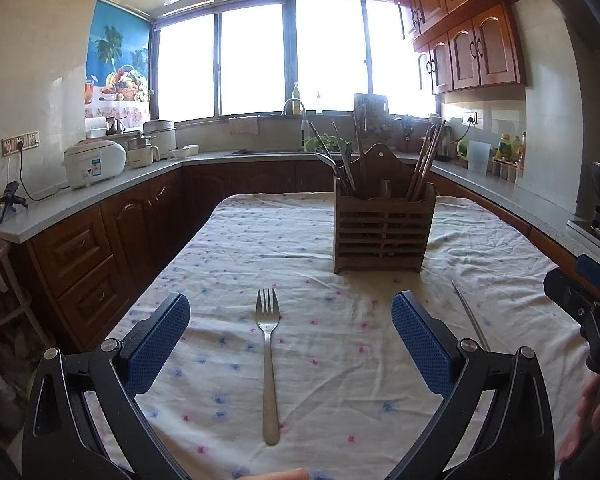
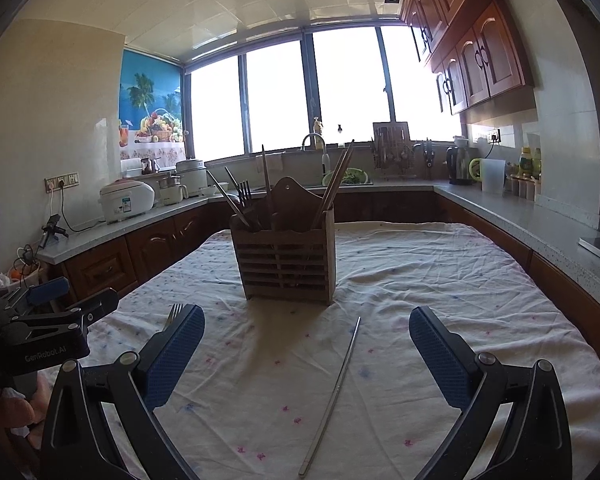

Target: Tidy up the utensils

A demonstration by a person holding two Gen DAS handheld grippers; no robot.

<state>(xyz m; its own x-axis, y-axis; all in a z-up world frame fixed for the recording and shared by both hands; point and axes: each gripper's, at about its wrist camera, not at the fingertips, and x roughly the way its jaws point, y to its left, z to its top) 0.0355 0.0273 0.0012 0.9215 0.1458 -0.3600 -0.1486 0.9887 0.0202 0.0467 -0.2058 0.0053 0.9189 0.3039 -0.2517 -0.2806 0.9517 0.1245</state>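
— Steel fork (image 1: 269, 364) lies on the tablecloth (image 1: 340, 400) dead ahead of your left gripper (image 1: 290, 344), handle toward you, tines toward the wooden holder (image 1: 384, 232). Fingers spread wide, nothing held.

— And my right gripper (image 2: 307, 354)?

— Also spread and empty. The metal chopstick (image 2: 332, 396) runs lengthwise between its fingers, slanting slightly right. You're equally close to each; turn a wrist to close across either shaft, I'd judge.
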